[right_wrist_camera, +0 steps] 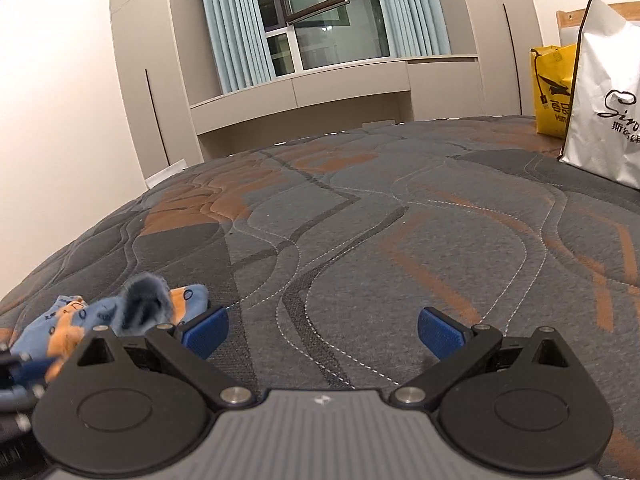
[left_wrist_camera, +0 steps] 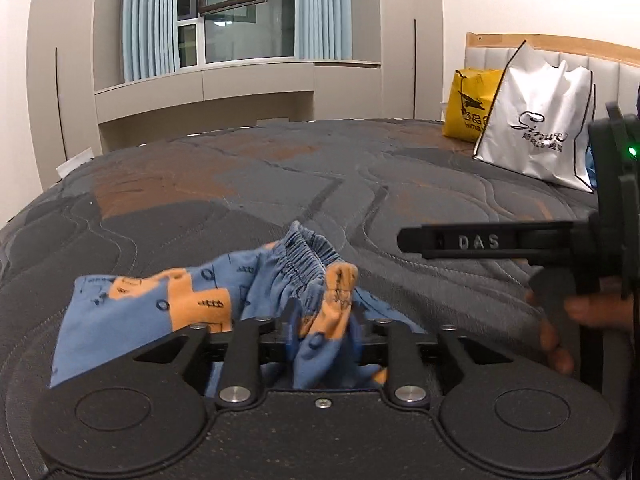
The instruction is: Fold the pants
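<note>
- Our left gripper [left_wrist_camera: 324,320] has bunched cloth of the pants [left_wrist_camera: 192,300] between its blue pads [left_wrist_camera: 356,326]. The jaws are part-way apart, so we cannot tell if they really pinch or only touch the cloth.
- Our right gripper [right_wrist_camera: 323,332] is spread wide and empty, low over the bare mattress [right_wrist_camera: 400,220], beside the pants [right_wrist_camera: 120,312].
- The small blue-and-orange pants lie crumpled at the near edge of the mattress, the elastic waistband [left_wrist_camera: 308,256] standing up in a ridge.
- We judge the left gripper is there to lift the cloth, and the right waits open to take another part.
- The white bag [left_wrist_camera: 536,120] and the yellow bag [left_wrist_camera: 472,104] stand far off, near the headboard.
</note>
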Demonstrator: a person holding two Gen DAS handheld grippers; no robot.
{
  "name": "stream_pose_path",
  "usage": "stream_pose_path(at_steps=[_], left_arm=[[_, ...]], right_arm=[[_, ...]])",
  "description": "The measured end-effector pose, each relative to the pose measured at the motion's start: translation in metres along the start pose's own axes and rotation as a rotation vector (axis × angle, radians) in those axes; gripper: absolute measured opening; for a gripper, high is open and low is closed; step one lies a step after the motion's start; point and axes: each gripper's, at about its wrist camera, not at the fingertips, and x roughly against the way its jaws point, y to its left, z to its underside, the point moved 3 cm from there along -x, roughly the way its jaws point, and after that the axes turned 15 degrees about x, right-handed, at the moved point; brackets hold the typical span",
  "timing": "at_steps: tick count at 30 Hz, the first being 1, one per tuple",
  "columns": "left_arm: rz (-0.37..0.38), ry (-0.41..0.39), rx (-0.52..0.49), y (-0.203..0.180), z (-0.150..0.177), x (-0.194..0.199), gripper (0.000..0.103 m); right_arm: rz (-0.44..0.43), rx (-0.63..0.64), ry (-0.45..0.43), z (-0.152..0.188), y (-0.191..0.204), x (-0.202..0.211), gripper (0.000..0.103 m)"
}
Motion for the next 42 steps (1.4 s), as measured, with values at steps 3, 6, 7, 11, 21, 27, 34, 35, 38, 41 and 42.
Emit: stream_pose_path(at_steps=[3,6,7,11,21,27,34,35,38,41,42], left_arm=[[0.013,-0.034,0.004,0.005,0.002,0.012,0.074],[0.001,-0.067,0.000,0.012,0.007,0.026,0.079],[-0.005,-0.067,0.005,0.015,0.009,0.030,0.080],[-0.046,-0.049,0.012,0.031,0.020,0.042,0.078],[-0.015,-0.022,-0.065,0.037,0.025,0.054,0.055],[-0.031,-0.067,-0.054,0.052,0.029,0.080,0.064],[-0.152,-0.098,0.022,0.097,0.025,0.101,0.064],[-0.163,-0.095,0.031,0.102,0.025,0.102,0.064],[-0.156,-0.082,0.042,0.111,0.024,0.103,0.057],[-0.130,-0.065,0.033,0.108,0.025,0.103,0.027],[-0.138,-0.074,0.027,0.107,0.025,0.104,0.020]], right_arm=[[-0.014,-0.024,0.011,0.001,-0.002,-0.003,0.103],[-0.036,-0.054,0.014,0.002,-0.005,-0.006,0.103],[-0.046,-0.061,0.010,0.002,-0.005,-0.006,0.103],[-0.158,-0.067,-0.046,0.002,0.001,0.000,0.103],[-0.422,0.115,-0.080,-0.015,0.063,0.031,0.061],[-0.401,0.163,0.030,-0.010,0.079,0.021,0.046],[-0.391,0.166,0.047,-0.004,0.085,0.021,0.048],[-0.390,0.162,0.051,-0.004,0.084,0.020,0.049],[-0.388,0.151,0.058,-0.004,0.083,0.021,0.049],[-0.383,0.165,0.058,-0.006,0.087,0.023,0.037],[-0.373,0.175,0.055,-0.006,0.088,0.024,0.032]])
